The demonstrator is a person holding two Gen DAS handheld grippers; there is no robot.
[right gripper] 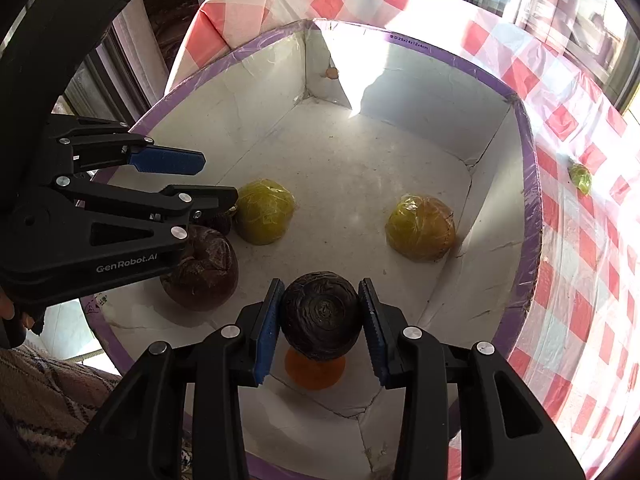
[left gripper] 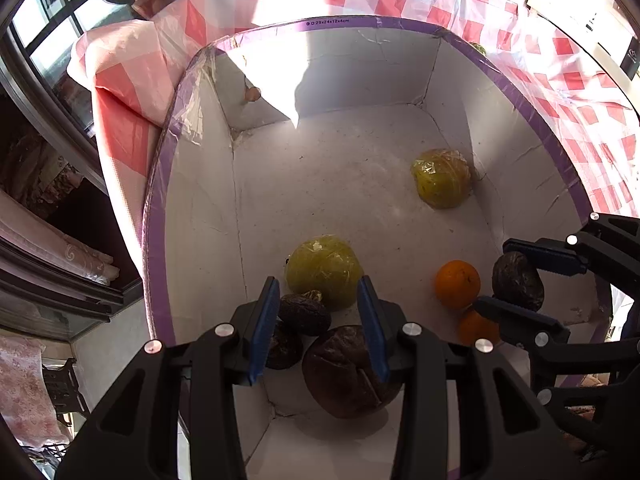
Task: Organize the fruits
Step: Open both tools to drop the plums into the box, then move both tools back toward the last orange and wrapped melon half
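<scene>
Grips a dark wrinkled fruit (right gripper: pixel 320 316), round and matt, ridged in rings, squarely between the blue pads of the right gripper (right gripper: pixel 320 284). Holds it inside the white box (left gripper: pixel 340 22), near the close wall, directly above an orange (right gripper: pixel 314 372) on the floor. Keeps the left gripper (left gripper: pixel 317 280) narrowly parted on nothing, over a large brown fruit (left gripper: pixel 344 372) and a smaller dark fruit (left gripper: pixel 304 314). Shows two yellow-green wrapped fruits (left gripper: pixel 324 272) (left gripper: pixel 442 178) further in, well apart. Leaves bare floor towards the far wall and the far corners. Ends at a purple-taped rim all round, with checked cloth (left gripper: pixel 560 80) beyond.
</scene>
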